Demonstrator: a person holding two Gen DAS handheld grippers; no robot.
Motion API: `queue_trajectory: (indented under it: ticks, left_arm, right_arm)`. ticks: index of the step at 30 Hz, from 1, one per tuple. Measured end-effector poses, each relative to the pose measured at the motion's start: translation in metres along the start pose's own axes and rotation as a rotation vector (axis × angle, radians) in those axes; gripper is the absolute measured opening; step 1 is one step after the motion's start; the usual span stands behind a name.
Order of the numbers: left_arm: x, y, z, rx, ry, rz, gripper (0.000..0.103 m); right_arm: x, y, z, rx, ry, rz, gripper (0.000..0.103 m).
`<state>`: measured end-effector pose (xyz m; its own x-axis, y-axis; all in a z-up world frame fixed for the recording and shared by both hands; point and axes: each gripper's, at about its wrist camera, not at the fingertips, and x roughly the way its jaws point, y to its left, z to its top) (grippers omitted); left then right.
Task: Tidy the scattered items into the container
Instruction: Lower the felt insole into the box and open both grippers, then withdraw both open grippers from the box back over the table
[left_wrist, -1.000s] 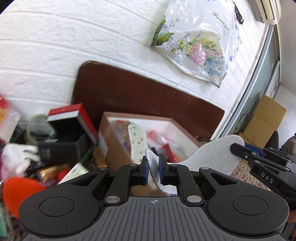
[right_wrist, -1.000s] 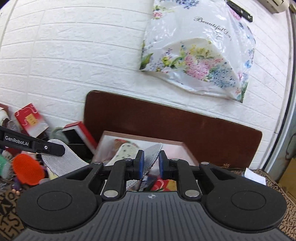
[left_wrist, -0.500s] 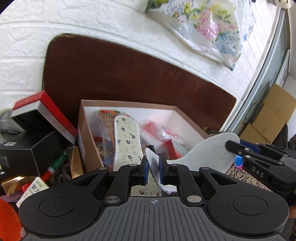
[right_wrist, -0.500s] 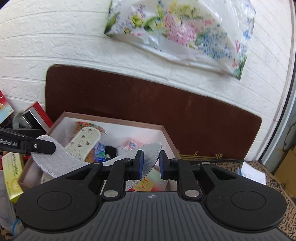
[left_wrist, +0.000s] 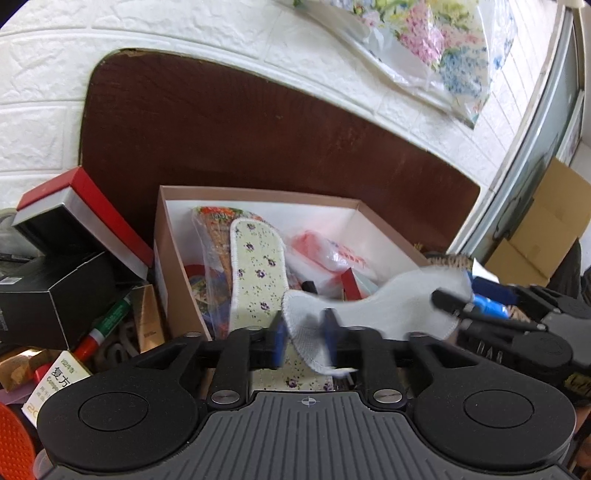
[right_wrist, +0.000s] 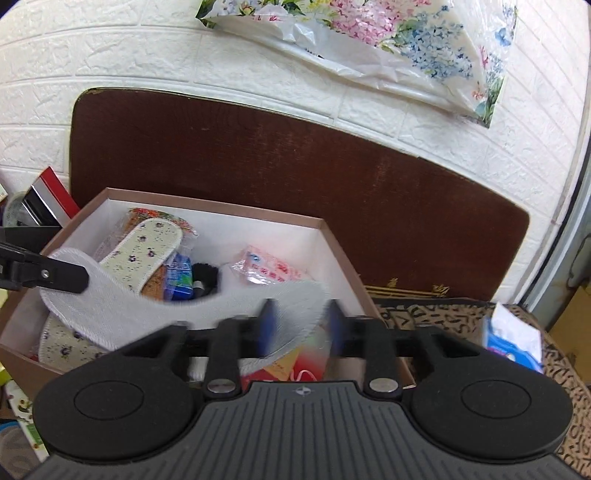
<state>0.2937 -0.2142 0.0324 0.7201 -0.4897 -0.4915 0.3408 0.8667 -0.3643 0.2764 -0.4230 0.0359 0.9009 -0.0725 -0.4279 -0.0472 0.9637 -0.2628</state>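
Observation:
A grey-white insole (left_wrist: 388, 306) (right_wrist: 122, 314) hangs over the open brown box (left_wrist: 173, 280) (right_wrist: 332, 240). My left gripper (left_wrist: 303, 336) has its jaws parted around one end of it. My right gripper (right_wrist: 299, 328) has its jaws parted around the other end. Both sets of jaws are blurred. The box holds a floral insole (left_wrist: 255, 273) (right_wrist: 144, 251), plastic packets and small items.
Red and black boxes (left_wrist: 62, 266), a marker (left_wrist: 103, 328) and an orange disc (left_wrist: 14, 439) lie left of the box. A dark brown board (right_wrist: 295, 166) leans on the white brick wall behind. A tissue pack (right_wrist: 513, 339) lies on the patterned cloth at the right.
Both grippers moved down toward the box with the grey insole, and both sets of jaws have opened around it.

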Motion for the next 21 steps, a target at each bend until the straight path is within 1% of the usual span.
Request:
queue_trajectory:
  ticks: [1,2,4,5,7,9,15,21]
  left_arm:
    - [-0.003,0.0,0.0,-0.01,-0.019,0.005,0.09]
    - [-0.008,0.0,0.0,-0.016,-0.047,0.01,0.093]
    - [-0.016,-0.002,0.0,0.001,-0.088,0.007,0.095]
    - [-0.019,-0.004,0.0,0.012,-0.09,0.002,0.096]
    - [-0.024,-0.006,0.0,0.019,-0.092,-0.005,0.103]
    - [-0.029,-0.007,-0.002,0.017,-0.1,-0.007,0.103]
    - [-0.043,-0.006,-0.007,0.011,-0.082,0.0,0.103]
    - [-0.065,-0.006,-0.01,-0.008,-0.077,0.0,0.103]
  right_arm:
    - [-0.002,0.002,0.0,-0.014,-0.014,-0.016,0.082]
    - [-0.004,0.003,-0.001,-0.031,-0.029,-0.031,0.089]
    - [-0.007,0.007,0.0,-0.071,-0.043,-0.048,0.094]
    - [-0.009,0.009,0.001,-0.084,-0.046,-0.052,0.098]
    - [-0.012,0.011,0.002,-0.102,-0.055,-0.054,0.101]
    - [-0.015,0.015,0.003,-0.121,-0.057,-0.048,0.102]
    - [-0.027,0.029,0.002,-0.186,-0.056,-0.051,0.102]
    - [-0.048,0.037,0.005,-0.179,-0.07,-0.034,0.102]
